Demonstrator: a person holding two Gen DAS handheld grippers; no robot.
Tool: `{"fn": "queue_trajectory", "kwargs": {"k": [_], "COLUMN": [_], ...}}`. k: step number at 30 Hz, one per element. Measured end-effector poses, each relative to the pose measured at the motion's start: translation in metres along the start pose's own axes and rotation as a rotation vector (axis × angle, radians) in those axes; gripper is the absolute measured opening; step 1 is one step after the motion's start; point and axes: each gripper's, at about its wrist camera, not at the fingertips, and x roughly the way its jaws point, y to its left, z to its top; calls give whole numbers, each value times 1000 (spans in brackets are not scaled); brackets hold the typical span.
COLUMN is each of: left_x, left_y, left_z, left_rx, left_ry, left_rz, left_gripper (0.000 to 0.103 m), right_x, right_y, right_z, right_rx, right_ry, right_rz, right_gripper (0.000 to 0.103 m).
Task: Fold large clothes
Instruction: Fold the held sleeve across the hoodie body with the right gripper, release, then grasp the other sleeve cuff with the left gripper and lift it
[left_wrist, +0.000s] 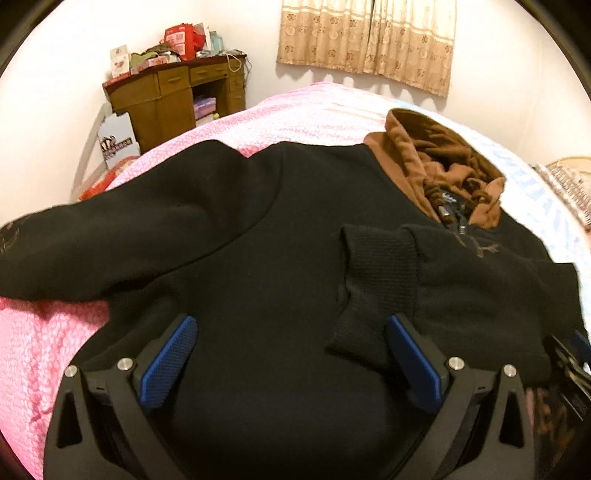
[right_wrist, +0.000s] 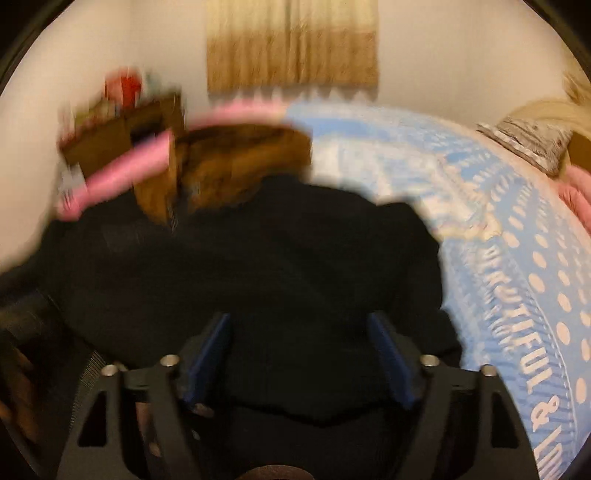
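Note:
A large black hoodie (left_wrist: 258, 236) with a brown-lined hood (left_wrist: 436, 162) lies spread on the bed. One sleeve stretches out to the left, and a ribbed cuff (left_wrist: 373, 280) lies folded over the body. My left gripper (left_wrist: 290, 332) is open just above the black fabric near its lower part. The right wrist view is motion-blurred; there the hoodie (right_wrist: 277, 258) fills the centre with the hood (right_wrist: 243, 166) behind. My right gripper (right_wrist: 299, 336) is open over the black fabric. Its tip also shows at the right edge of the left wrist view (left_wrist: 570, 360).
A pink bedspread (left_wrist: 48, 350) covers the bed's left part and a blue and white printed blanket (right_wrist: 517, 258) the right. A cluttered wooden desk (left_wrist: 177, 92) stands by the far wall, left of a beige curtain (left_wrist: 365, 40). A patterned pillow (right_wrist: 524, 140) lies far right.

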Motion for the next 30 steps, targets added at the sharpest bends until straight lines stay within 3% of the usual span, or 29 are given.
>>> {"fn": "queue_trajectory", "kwargs": {"k": [4, 8, 12, 15, 17, 19, 21, 23, 26, 30], "left_x": [-33, -72, -92, -83, -75, -66, -55, -42, -22, -21], "left_y": [26, 96, 199, 276, 319, 341, 349, 349, 353, 351], "left_z": [-2, 12, 29, 35, 31, 29, 31, 37, 38, 32], "left_rx": [19, -88, -322, -538, -678, -743, -746, -724, -764, -792], "left_ry": [-48, -155, -227, -176, -161, -148, -126, -111, -59, -74], "left_rz": [23, 83, 181, 255, 260, 267, 301, 324, 301, 322], "left_gripper": [103, 103, 103, 103, 103, 103, 100, 93, 83, 79], "right_x": [1, -1, 0, 0, 0, 0, 0, 0, 0, 0], "right_y": [2, -5, -4, -3, -3, -3, -4, -5, -6, -6], "right_z": [2, -1, -1, -2, -2, -3, -3, -3, -3, -3], "right_rx": [-10, 30, 28, 25, 27, 30, 32, 34, 36, 37], "right_ry": [-13, -25, -26, -25, -26, -26, -26, -25, -27, -28], "right_rz": [-10, 42, 44, 42, 45, 51, 55, 59, 61, 63], "right_gripper": [82, 83, 84, 85, 85, 85, 85, 85, 86, 86]}}
